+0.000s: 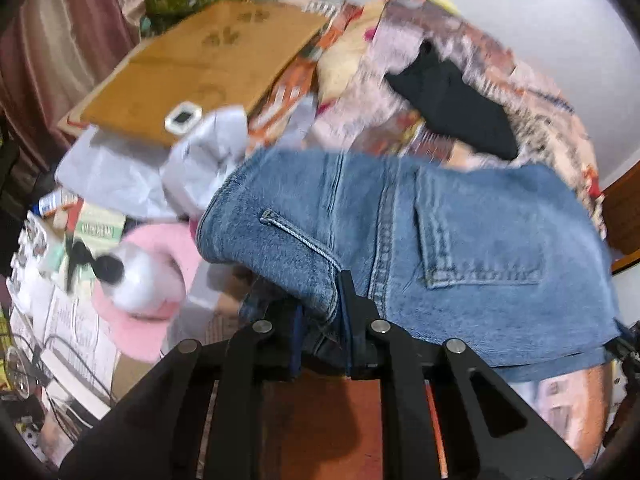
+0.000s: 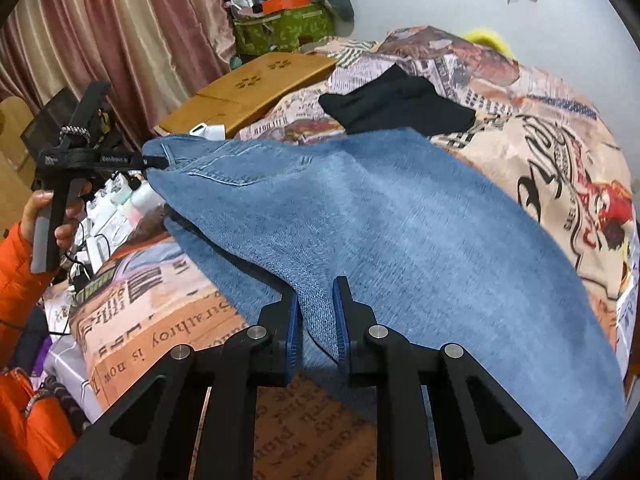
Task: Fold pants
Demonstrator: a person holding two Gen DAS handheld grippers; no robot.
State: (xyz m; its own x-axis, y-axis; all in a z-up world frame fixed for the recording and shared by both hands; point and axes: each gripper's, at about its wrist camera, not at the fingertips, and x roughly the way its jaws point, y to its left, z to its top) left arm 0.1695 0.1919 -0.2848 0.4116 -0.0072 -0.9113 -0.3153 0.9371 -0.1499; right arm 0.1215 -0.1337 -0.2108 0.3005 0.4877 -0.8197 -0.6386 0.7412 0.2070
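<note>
While both tongs pinch denim, the jeans (image 2: 400, 220) lie spread over the newsprint-patterned bedspread (image 2: 540, 152), just in front of a black garment (image 2: 396, 106). The left gripper (image 1: 320, 312) is clamped on the waistband end near the bed's left edge, and the right gripper (image 2: 318, 320) is closed on a fold of leg fabric at the near edge, probably so the length can be lifted and doubled over. The spread reads "Stratbroy is now" upside down; the left tool's arm carries small white lettering, too small to read surely.
</note>
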